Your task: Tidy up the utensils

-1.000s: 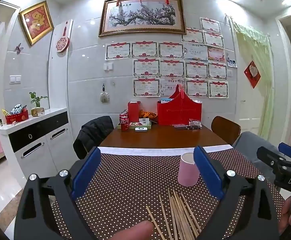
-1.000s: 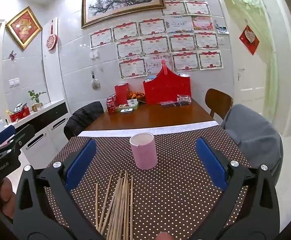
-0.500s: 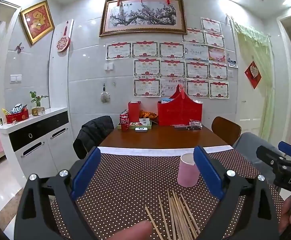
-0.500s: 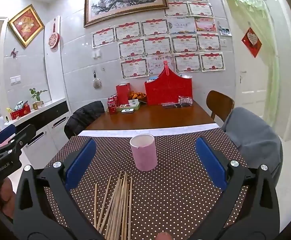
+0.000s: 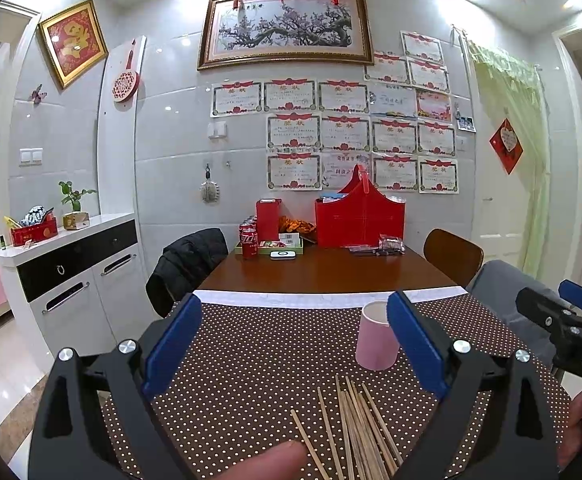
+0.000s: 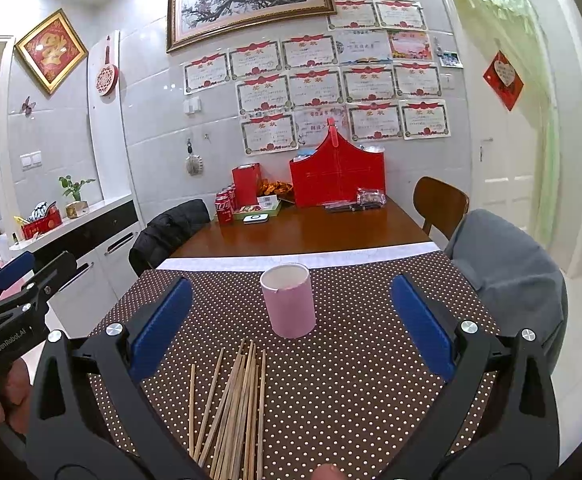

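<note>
Tabletop (image 6: 371, 380) under dotted brown cloth.
Left tongs (image 5: 291, 344) and right tongs (image 6: 291, 324) both spread wide, holding nothing, above near edge.
Pink cup (image 6: 289, 300) stood upright mid-cloth, looked empty; likely light, tippy.
Chopsticks (image 6: 235, 400) lay in loose fan just near of cup, apart from it. Thin, stiff, light, probably prone to rolling; best pinched mid-length, one or few at once.

Wooden chopsticks (image 6: 235, 404) lie loosely bundled on the dotted brown cloth (image 6: 371, 380). A pink cup (image 6: 289, 300) stands upright just beyond them, empty.
</note>
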A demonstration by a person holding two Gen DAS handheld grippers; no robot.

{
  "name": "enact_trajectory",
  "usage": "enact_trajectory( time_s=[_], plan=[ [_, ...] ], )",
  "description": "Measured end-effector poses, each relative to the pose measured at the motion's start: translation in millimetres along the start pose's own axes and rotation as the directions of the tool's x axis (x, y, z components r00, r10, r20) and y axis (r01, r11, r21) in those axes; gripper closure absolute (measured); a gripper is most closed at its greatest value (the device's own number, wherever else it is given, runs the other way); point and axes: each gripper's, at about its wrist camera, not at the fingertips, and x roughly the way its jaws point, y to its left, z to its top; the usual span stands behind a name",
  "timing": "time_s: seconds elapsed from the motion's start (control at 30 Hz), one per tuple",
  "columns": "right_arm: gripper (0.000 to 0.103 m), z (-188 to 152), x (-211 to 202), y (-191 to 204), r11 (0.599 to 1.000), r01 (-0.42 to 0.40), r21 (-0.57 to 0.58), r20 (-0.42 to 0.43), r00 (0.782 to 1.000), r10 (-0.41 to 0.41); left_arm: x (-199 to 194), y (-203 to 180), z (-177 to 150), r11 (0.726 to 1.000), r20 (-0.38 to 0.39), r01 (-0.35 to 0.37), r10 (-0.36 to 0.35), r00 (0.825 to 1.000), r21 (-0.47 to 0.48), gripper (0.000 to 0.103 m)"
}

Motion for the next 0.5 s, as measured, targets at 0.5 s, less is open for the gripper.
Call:
enact_trajectory(
  time_s=[0.5],
  plan=[
    [0.005,1.2,-2.9,12.6,1.000,-0.003,-0.028,0.024,1.000,0.004,1.1,4.9,-5.2,1.000,0.013,-0.003,0.003,1.000,-0.015,0.011]
  ],
)
